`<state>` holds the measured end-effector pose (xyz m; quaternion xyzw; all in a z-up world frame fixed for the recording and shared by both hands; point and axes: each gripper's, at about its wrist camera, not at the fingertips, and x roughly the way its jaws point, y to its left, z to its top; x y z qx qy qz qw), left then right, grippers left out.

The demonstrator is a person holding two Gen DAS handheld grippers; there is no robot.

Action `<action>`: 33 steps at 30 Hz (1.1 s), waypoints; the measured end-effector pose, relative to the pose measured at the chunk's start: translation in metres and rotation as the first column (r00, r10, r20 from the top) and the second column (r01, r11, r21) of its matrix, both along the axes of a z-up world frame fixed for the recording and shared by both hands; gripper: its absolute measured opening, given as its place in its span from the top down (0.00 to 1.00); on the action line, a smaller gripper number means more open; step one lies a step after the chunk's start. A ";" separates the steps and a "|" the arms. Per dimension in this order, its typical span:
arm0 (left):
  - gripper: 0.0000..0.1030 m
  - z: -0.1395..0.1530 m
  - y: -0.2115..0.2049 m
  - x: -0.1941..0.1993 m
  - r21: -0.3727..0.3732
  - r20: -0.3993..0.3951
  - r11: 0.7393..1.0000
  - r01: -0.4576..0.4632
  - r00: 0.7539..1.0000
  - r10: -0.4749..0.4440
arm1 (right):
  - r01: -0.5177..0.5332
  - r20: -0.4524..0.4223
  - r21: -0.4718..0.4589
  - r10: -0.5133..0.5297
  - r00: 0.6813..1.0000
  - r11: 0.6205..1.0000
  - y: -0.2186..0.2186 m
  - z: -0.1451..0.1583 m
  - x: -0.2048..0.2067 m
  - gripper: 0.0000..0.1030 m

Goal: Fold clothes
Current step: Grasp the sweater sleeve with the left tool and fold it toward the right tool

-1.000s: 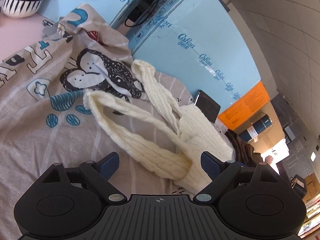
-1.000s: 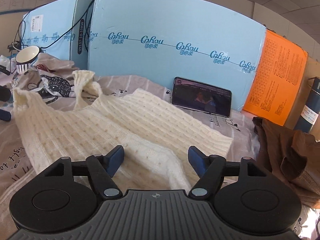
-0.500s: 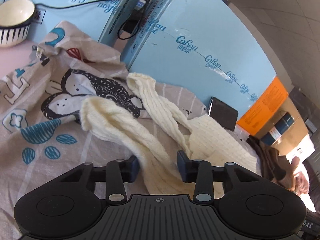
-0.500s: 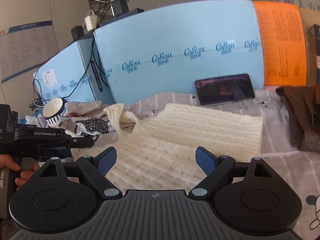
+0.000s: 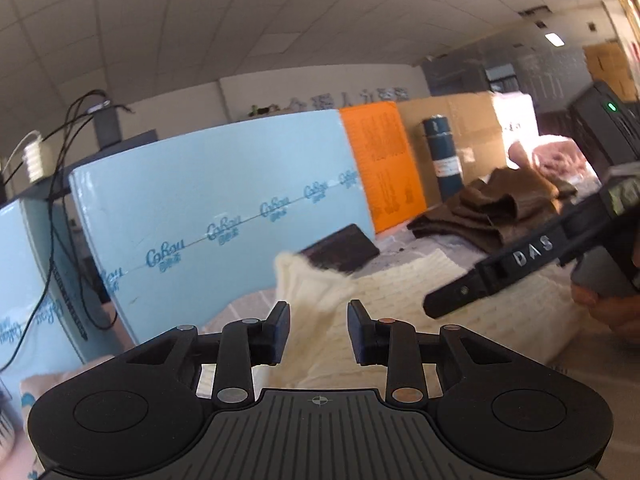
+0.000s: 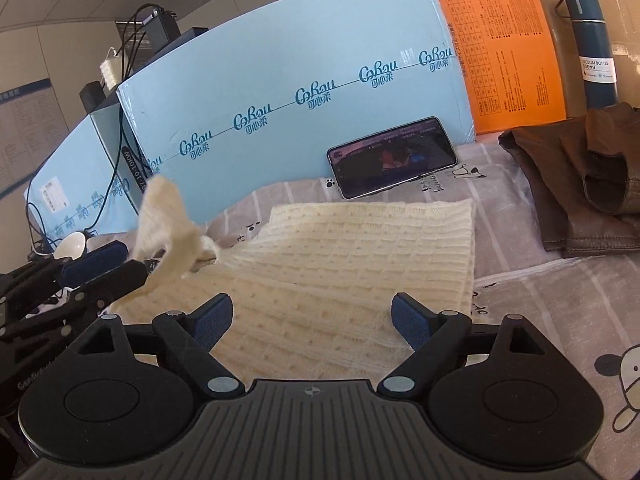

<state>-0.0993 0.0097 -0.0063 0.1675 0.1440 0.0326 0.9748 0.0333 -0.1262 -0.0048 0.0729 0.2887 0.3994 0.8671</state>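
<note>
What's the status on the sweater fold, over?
Left tongs clamped on cream sleeve, lifted. Right tongs open over sweater body, gripping nothing. Phone and brown garment beside it, clear of fold.

"CoRou" in dark teal script, repeated along a thin line, with small Chinese characters under each, on the light blue board [image 6: 304, 92]. "VACUUM BOTTLE" and "500ml" on the white label of the dark blue bottle [image 6: 595, 40]. "DAS" in pale letters on the black arm of the right claw [image 5: 532, 252]. Fine black print in tables on the orange sheet [image 6: 508, 40], too small to read. White characters on the far wall sign [image 5: 352, 98], blurred.
</note>
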 end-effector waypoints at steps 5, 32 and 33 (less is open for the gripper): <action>0.64 -0.006 0.003 -0.001 -0.026 -0.027 1.000 -0.010 1.000 0.009 | 0.003 -0.009 0.024 -0.003 1.000 1.000 -0.003 -0.001 0.001 0.16; 0.86 -0.002 0.055 -0.010 -0.195 0.128 0.973 -0.123 0.980 0.150 | -0.260 -0.088 0.076 0.266 0.960 0.963 0.018 -0.007 -0.010 0.14; 0.86 -0.005 0.040 -0.013 -0.061 0.160 0.992 -0.106 0.980 0.115 | -0.258 -0.093 0.082 0.265 0.960 0.963 0.017 -0.007 -0.009 0.14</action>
